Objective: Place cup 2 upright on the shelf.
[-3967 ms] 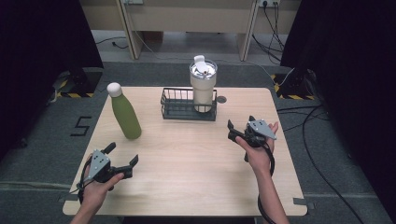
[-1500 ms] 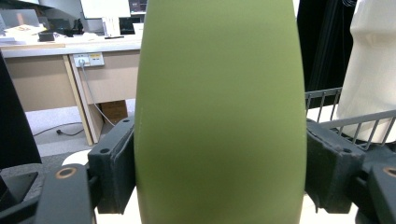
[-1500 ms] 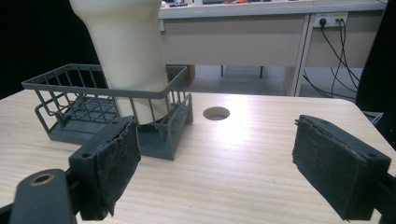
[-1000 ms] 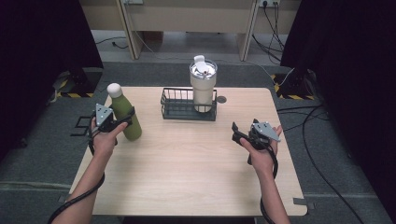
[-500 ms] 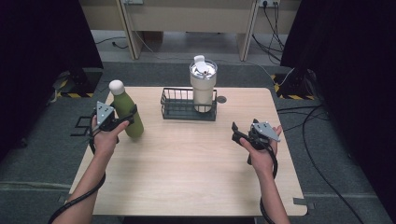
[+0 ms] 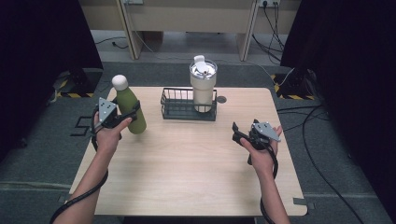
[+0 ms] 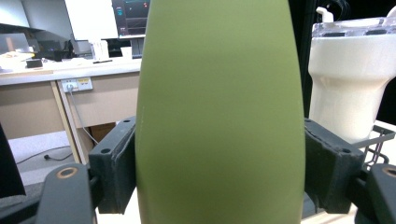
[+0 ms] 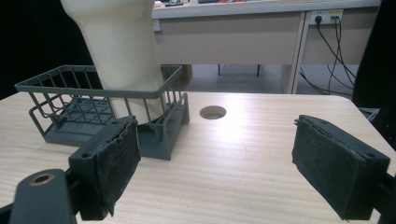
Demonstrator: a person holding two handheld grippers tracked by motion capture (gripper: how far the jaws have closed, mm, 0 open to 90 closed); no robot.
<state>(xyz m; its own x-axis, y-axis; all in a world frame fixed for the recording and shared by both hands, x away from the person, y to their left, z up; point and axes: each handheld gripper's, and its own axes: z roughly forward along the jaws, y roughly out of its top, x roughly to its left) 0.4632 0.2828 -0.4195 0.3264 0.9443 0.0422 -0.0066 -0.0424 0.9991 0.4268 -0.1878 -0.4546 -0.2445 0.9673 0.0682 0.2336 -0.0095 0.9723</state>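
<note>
Two grippers held over a pale wooden table (image 6: 187,177), one in each hand. Nearest, at the right side: right gripper (image 6: 239,132) gripped in the right hand (image 6: 259,151), jaws spread wide apart with nothing between them, dark pads (image 8: 116,161) facing each other over bare wood. Farther off at the left edge: left gripper (image 6: 132,112) in the left hand (image 6: 108,135), jaws clamped on the lower body of a green bottle (image 6: 130,111), one pad pressed to each side of it (image 7: 219,116). Bottle upright, white cap on top, standing near the table's left edge. Beyond, toward the far edge in the middle: dark wire basket (image 6: 180,110) with a cream tumbler (image 6: 203,88) standing upright in its right end, clear lid on top. Just right of the basket, a small round hole (image 6: 221,99) in the tabletop. Past the table, grey floor (image 6: 154,70) and loose cables (image 6: 322,116)
</note>
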